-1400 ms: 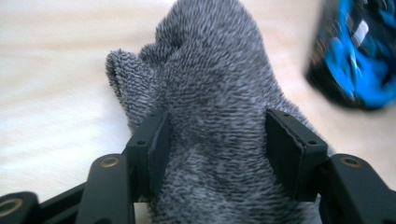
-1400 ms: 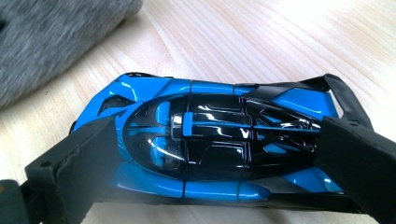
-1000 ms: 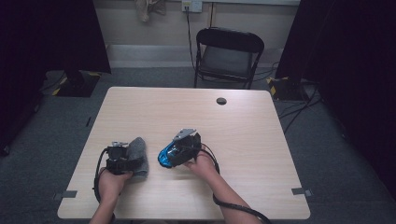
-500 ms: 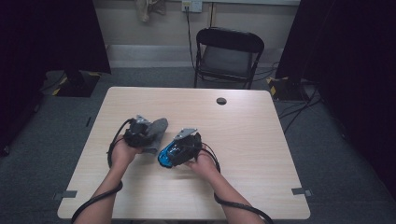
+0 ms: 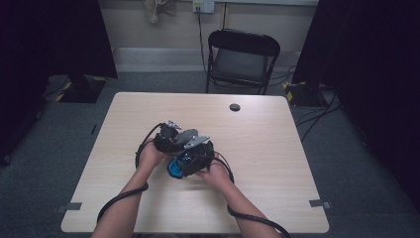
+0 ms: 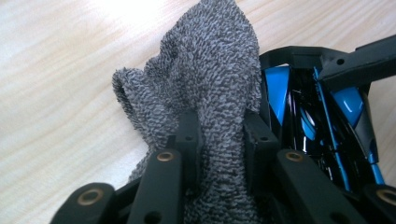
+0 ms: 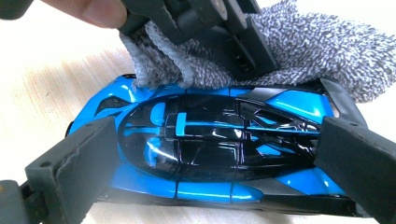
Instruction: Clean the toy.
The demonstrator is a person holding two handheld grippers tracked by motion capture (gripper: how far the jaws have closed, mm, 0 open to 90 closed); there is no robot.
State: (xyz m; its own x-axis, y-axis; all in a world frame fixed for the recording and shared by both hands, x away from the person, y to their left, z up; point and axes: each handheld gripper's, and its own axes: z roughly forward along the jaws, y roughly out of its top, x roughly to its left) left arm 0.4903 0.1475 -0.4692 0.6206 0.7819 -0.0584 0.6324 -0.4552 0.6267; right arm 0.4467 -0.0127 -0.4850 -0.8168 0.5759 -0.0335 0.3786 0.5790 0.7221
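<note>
A blue and black toy car (image 7: pixel 219 149) lies on its side between the jaws of my right gripper (image 7: pixel 219 158), which is shut on its nose and tail. In the high view the car (image 5: pixel 174 168) shows under that gripper (image 5: pixel 190 156) at the table's middle. My left gripper (image 6: pixel 217 135) is shut on a grey terry cloth (image 6: pixel 205 88). The cloth (image 7: pixel 317 46) presses against the car's upper side, with the left gripper's fingers (image 7: pixel 233 42) around it. From above, the left gripper (image 5: pixel 171 138) sits just left of the right one, the cloth (image 5: pixel 187 135) between them.
The light wooden table (image 5: pixel 277 163) has a small black disc (image 5: pixel 235 107) near its far edge. A black folding chair (image 5: pixel 240 59) stands beyond the table. Cables trail from both grippers toward the near edge.
My left gripper has carried the cloth from the table's left side rightward and forward until it meets the car. The right gripper has stayed nearly where it was, holding the car.
</note>
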